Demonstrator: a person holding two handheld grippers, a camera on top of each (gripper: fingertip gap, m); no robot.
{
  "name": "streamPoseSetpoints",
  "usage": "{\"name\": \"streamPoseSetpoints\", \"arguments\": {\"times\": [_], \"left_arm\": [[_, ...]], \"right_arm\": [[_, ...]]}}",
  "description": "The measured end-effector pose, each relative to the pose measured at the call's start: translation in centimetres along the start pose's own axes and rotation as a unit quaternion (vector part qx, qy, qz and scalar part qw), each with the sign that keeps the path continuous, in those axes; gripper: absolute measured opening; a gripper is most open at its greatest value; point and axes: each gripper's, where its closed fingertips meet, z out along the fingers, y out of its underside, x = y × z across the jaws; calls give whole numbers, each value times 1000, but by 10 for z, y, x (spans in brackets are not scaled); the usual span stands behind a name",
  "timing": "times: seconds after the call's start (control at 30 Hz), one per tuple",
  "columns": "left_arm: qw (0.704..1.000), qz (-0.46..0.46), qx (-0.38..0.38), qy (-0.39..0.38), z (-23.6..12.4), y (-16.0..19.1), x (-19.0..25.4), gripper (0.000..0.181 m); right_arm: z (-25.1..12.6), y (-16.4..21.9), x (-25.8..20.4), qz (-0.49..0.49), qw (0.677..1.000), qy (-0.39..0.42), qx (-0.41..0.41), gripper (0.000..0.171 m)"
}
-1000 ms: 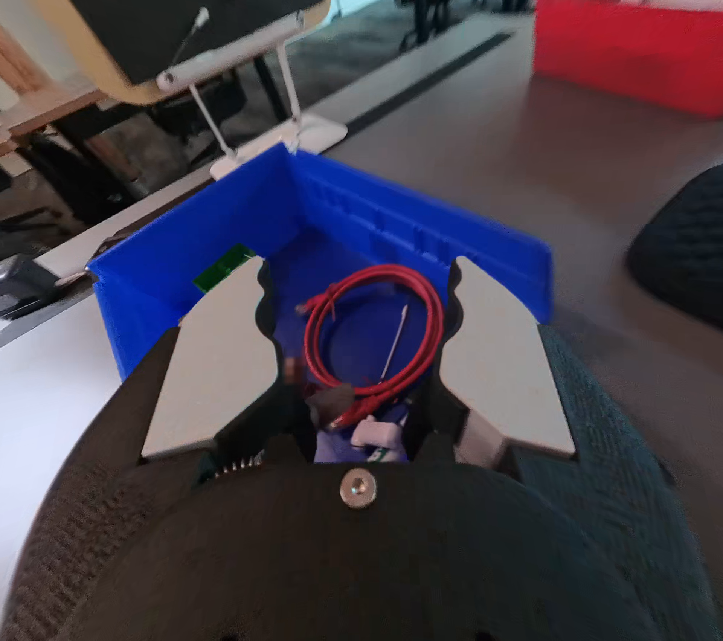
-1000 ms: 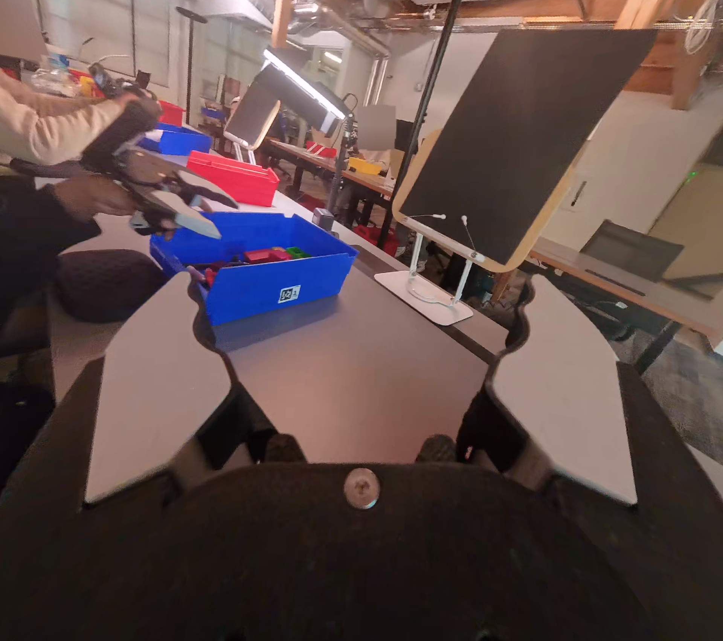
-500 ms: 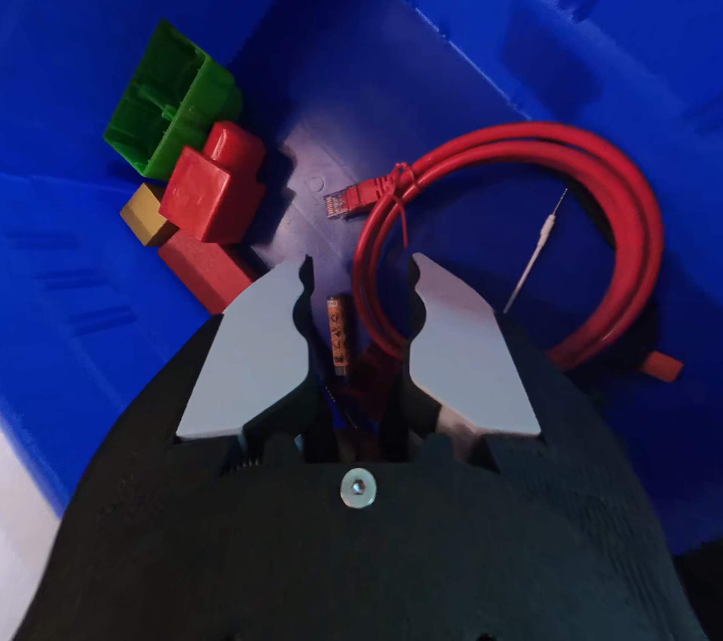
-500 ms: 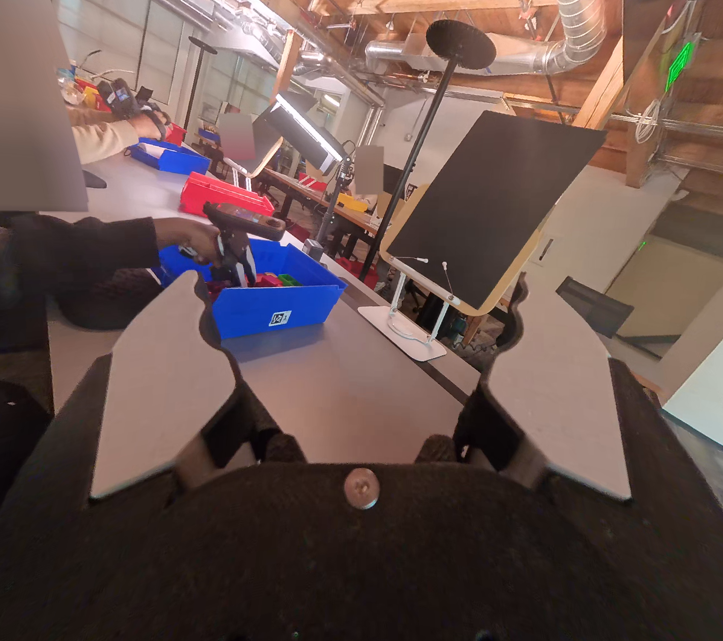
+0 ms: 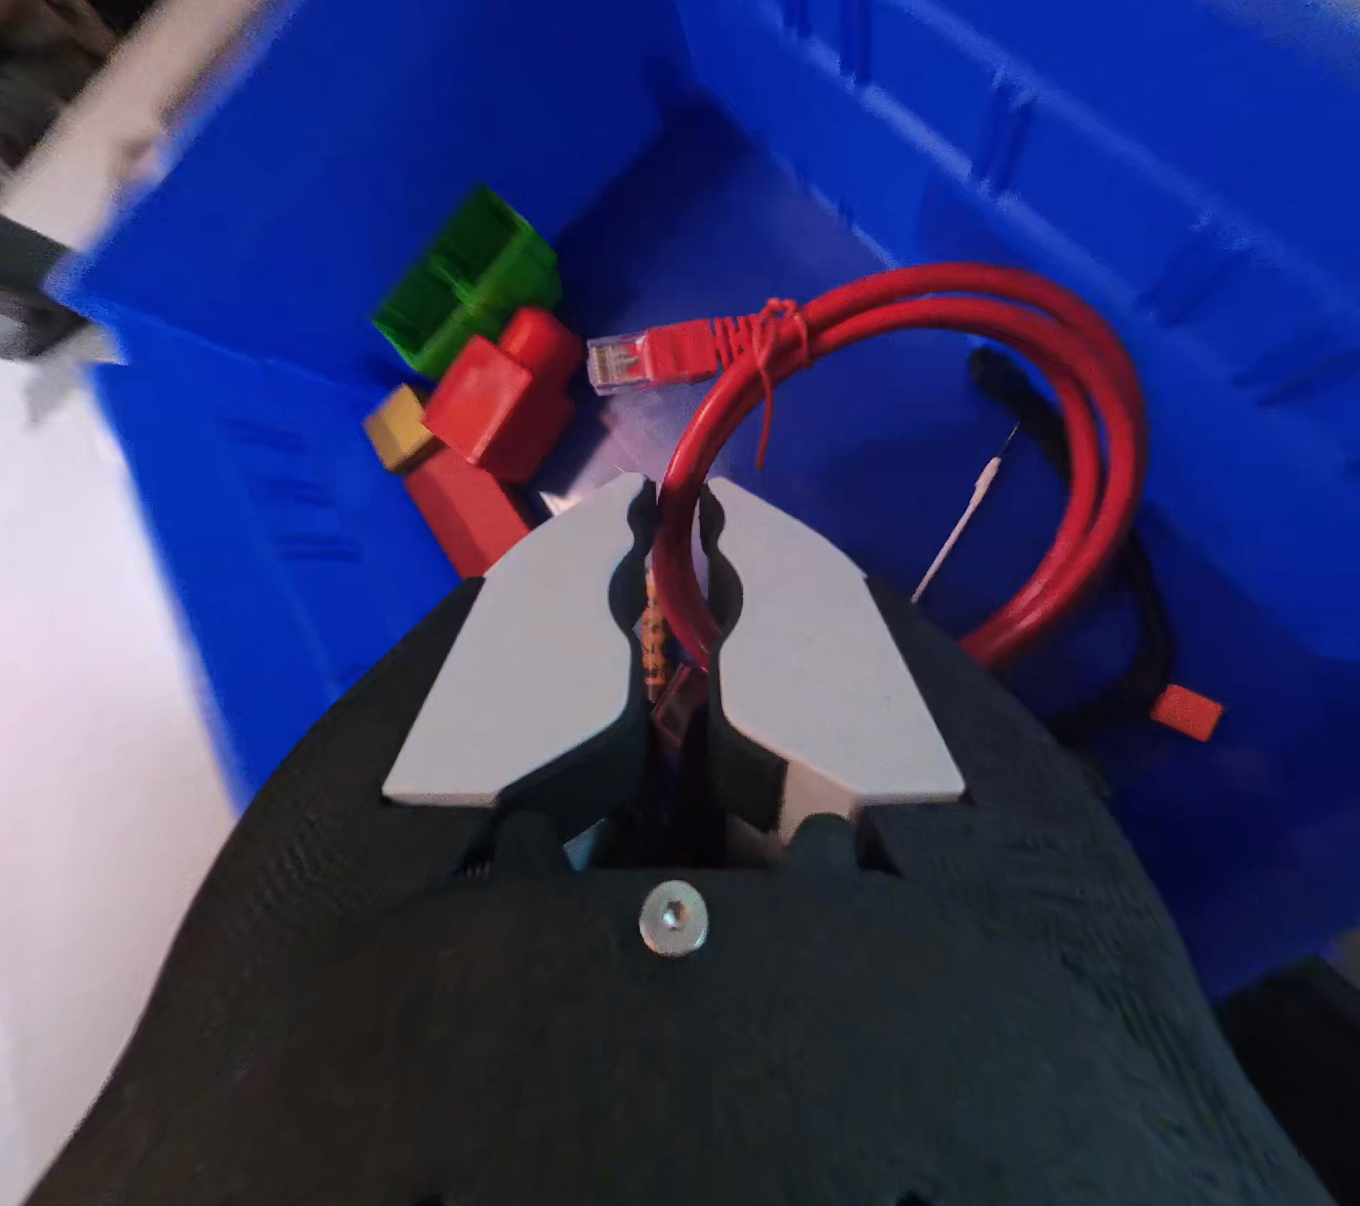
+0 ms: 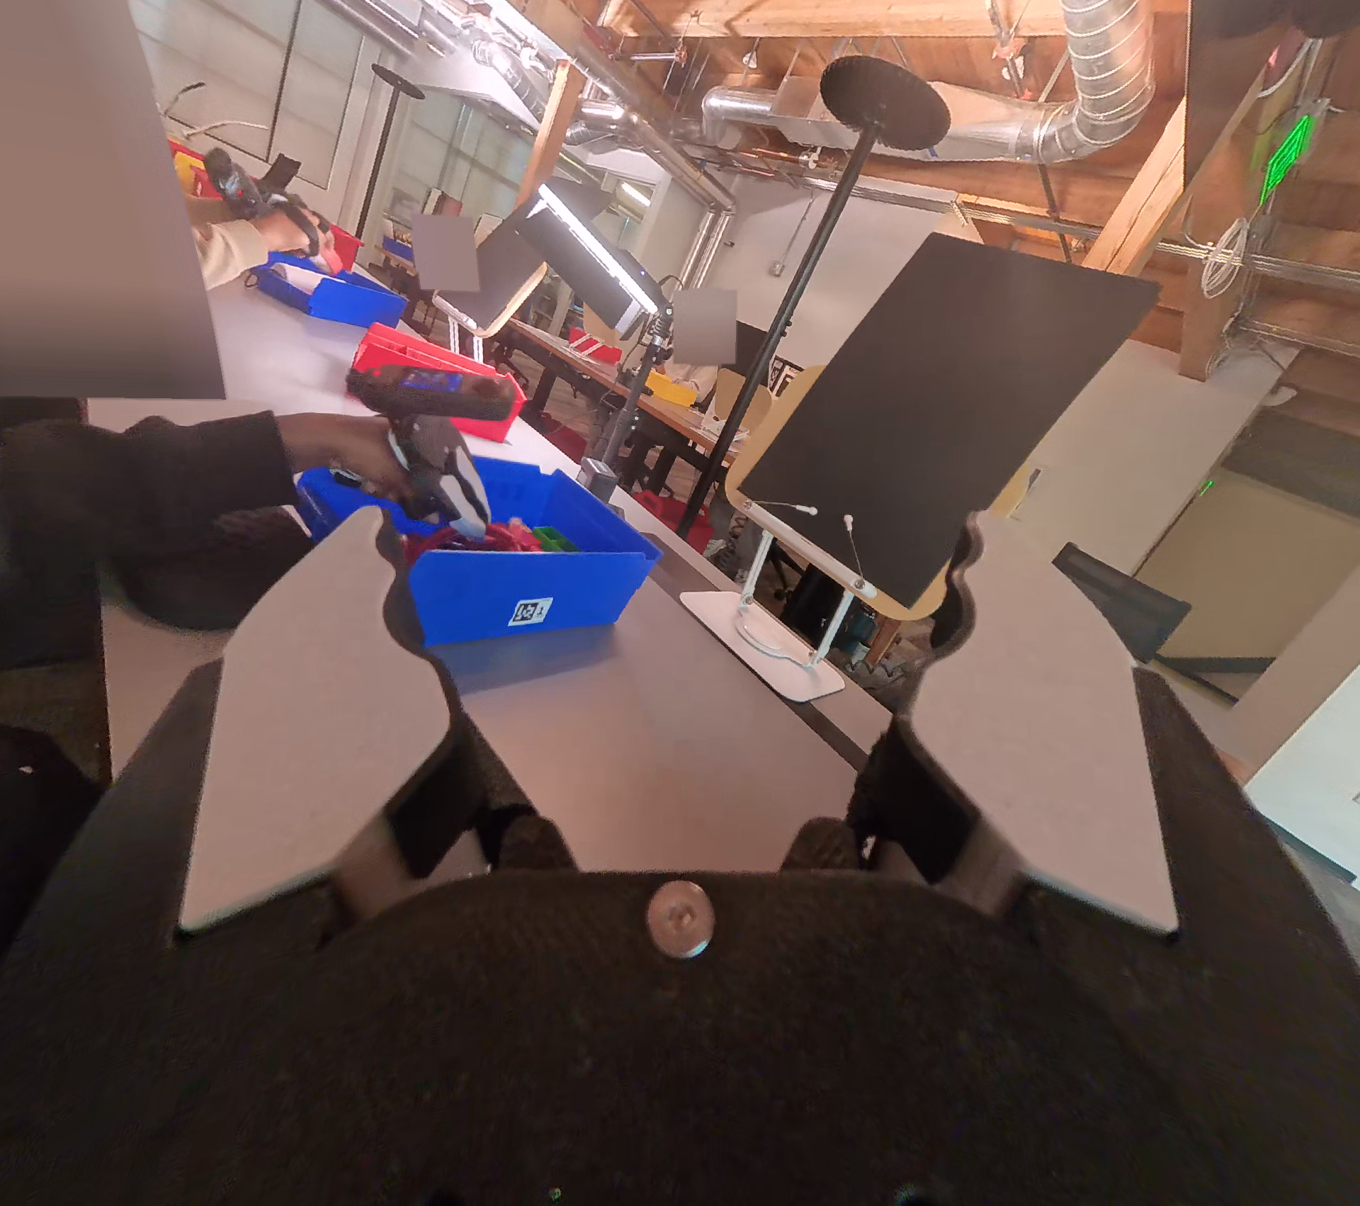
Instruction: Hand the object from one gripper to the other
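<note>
A coiled red network cable (image 5: 1060, 405) lies in a blue bin (image 5: 412, 88). My left gripper (image 5: 677, 493) is inside the bin, shut on a strand of the cable, whose clear plug (image 5: 625, 361) sticks out to the left. In the right wrist view, the left gripper (image 6: 460, 501) points down into the blue bin (image 6: 515, 596), held by a hand in a dark sleeve. My right gripper (image 6: 673, 552) is open and empty, held above the grey table (image 6: 647, 729), apart from the bin.
In the bin lie a green block (image 5: 471, 280), red blocks (image 5: 500, 398), a tan block (image 5: 397, 427), a thin white stick (image 5: 964, 515) and a black cable (image 5: 1148, 589). A black board on a white stand (image 6: 927, 434) stands right of the bin. A red bin (image 6: 427, 361) lies farther back. Tip to tip, the grippers are about 50 cm apart. About 12 cm separates my left fingertips from the tan block (image 5: 397, 427). It is also in sight in the right wrist view (image 6: 522, 524).
My left gripper went down into the bin and closed on the red cable; the cable's near side is lifted. My right gripper tilted upward a little and stayed open.
</note>
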Motion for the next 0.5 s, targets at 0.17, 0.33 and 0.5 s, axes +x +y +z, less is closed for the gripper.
{"name": "streamPoseSetpoints", "arguments": {"times": [0.17, 0.33, 0.5], "left_arm": [[973, -2, 216, -84, -68, -47, -13, 9], [918, -22, 390, -67, -139, -76, -2, 7], [861, -9, 502, 81, -196, -102, 52, 5]], "right_arm": [[13, -2, -24, -7, 999, -48, 0, 135], [29, -5, -59, -8, 993, -119, 3, 115], [52, -3, -100, 51, 975, -215, 13, 86]]}}
